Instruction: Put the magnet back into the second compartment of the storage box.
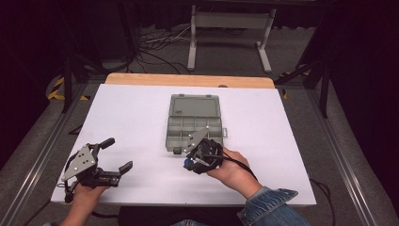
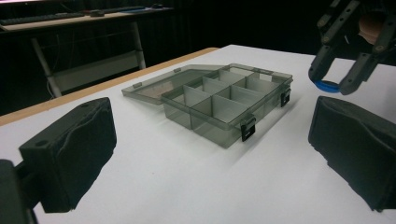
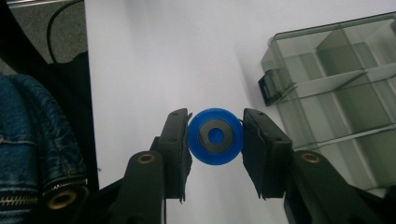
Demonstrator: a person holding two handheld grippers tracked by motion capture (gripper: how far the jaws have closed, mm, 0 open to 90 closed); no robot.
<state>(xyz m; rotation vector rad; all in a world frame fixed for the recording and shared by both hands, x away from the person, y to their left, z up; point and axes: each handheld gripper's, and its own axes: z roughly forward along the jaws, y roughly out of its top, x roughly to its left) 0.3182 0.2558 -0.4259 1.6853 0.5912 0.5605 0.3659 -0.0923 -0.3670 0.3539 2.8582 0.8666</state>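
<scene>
A grey see-through compartment box [image 1: 194, 129] lies open in the middle of the white table [image 1: 131, 122], its lid [image 1: 194, 104] folded flat behind it. My right gripper [image 1: 188, 163] hovers just off the box's near corner, shut on a blue round spool [image 3: 215, 136] with a dark ring at its centre. The spool [image 2: 327, 86] hangs a little above the table, beside the box's front latches [image 2: 248, 129]. My left gripper [image 1: 118, 155] rests at the table's near left, open with nothing between its pads [image 2: 74, 151], facing the box [image 2: 224, 100].
The box's several compartments look empty. A wooden strip [image 1: 188, 80] runs along the table's far edge. A metal stand [image 1: 230, 28] and cables lie on the floor beyond. A denim sleeve [image 1: 273, 207] comes in at the bottom right.
</scene>
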